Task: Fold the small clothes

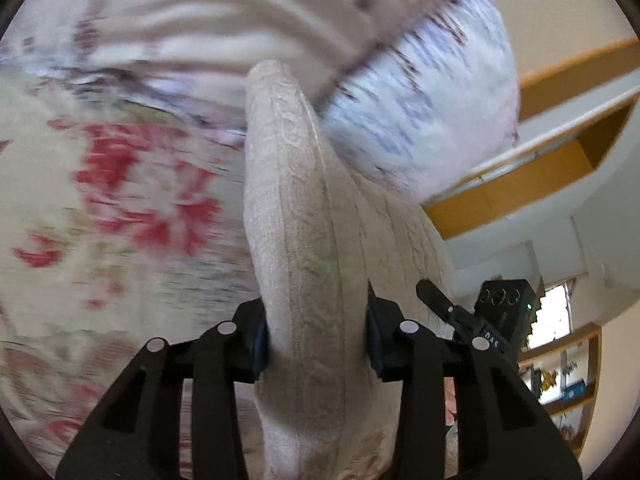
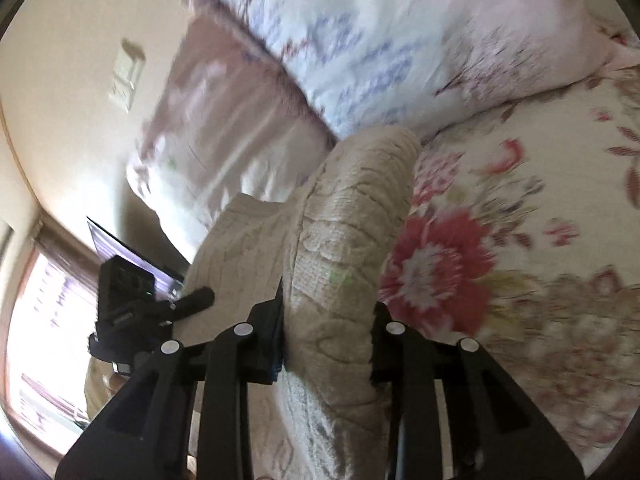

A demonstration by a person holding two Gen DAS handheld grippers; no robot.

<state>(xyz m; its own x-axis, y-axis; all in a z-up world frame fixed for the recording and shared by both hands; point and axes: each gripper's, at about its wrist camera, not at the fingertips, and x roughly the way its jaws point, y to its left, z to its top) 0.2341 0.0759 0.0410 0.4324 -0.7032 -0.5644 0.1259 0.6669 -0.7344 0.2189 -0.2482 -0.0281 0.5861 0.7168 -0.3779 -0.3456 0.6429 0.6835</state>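
A cream cable-knit garment [image 1: 296, 216] is pinched between both grippers and held up above the bed. My left gripper [image 1: 316, 340] is shut on one bunched edge of it, and the fabric stretches away to the right toward the other gripper [image 1: 480, 320]. My right gripper [image 2: 328, 340] is shut on another bunched edge of the knit garment [image 2: 352, 220], with the left gripper [image 2: 136, 300] visible at the far end of the cloth. How the rest of the garment hangs is hidden.
A floral bedspread [image 2: 520, 240] with red flowers lies below. Pale patterned pillows [image 2: 360, 40] sit at the head of the bed by a cream wall. Wooden shelving [image 1: 568, 148] stands to the right, and a bright window [image 2: 44, 320] to the left.
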